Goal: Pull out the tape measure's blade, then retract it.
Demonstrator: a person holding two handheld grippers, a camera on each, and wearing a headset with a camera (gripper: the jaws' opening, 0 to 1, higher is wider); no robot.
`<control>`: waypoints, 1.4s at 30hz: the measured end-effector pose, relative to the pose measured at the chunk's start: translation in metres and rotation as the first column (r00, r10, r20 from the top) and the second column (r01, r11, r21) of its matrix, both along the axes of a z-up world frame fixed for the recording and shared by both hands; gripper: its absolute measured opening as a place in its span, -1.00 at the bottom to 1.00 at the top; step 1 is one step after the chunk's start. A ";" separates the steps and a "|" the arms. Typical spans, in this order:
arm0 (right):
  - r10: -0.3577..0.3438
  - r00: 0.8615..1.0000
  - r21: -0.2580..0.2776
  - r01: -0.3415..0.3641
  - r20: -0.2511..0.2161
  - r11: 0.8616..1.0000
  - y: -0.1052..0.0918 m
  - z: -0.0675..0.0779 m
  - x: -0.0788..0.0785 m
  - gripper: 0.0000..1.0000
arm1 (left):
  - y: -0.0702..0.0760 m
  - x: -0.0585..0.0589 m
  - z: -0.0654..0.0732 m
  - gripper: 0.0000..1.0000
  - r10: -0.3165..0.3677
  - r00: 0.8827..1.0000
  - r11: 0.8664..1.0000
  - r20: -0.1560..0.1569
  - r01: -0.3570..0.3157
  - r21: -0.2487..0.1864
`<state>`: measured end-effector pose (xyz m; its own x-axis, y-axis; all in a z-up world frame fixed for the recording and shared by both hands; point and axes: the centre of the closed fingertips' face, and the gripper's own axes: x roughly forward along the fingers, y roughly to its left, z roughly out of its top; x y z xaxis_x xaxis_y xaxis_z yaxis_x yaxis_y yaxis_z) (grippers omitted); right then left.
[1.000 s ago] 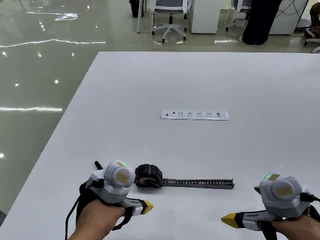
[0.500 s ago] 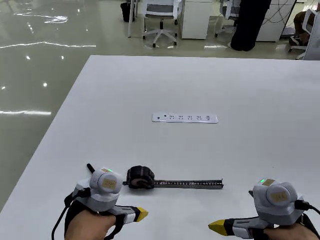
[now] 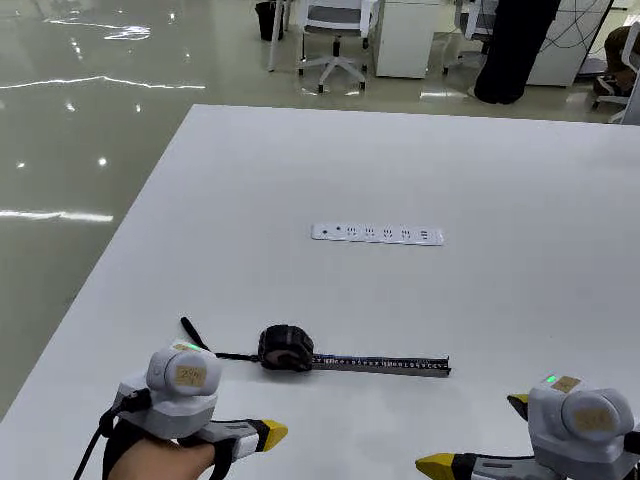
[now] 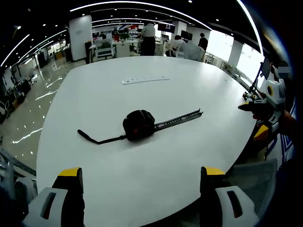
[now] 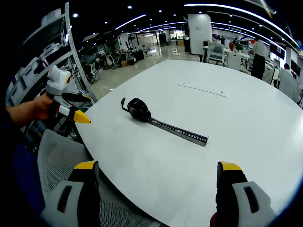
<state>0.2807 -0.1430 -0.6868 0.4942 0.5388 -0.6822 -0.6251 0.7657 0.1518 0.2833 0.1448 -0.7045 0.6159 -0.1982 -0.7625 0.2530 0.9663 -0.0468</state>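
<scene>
Lying low-centre in the head view on the smooth white table (image 3: 400, 170): round black tape measure (image 3: 286, 348), flat dark blade (image 3: 385, 365) extended rightward, flanked by left gripper (image 4: 142, 171) and right gripper (image 5: 158, 166), yellow-tipped jaws spread wide, grasping nothing.

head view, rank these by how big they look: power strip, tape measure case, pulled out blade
1. power strip and blade: alike in length, the strip broader but farther off, so I leave them tied.
2. tape measure case: clearly smallest.
</scene>
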 end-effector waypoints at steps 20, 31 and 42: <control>-0.005 1.000 0.034 0.005 -0.001 0.999 -0.005 0.025 -0.029 1.00 | 0.006 -0.039 0.018 1.00 0.084 0.996 0.996 0.004 -0.084 -0.002; 0.005 1.000 0.024 -0.004 -0.005 1.000 -0.008 0.023 -0.025 1.00 | 0.000 -0.033 0.016 1.00 0.122 0.993 0.992 -0.004 -0.122 -0.023; 0.026 1.000 0.015 -0.026 -0.015 1.000 -0.008 0.021 -0.023 1.00 | -0.011 -0.023 0.016 1.00 0.121 0.993 0.992 -0.004 -0.121 -0.036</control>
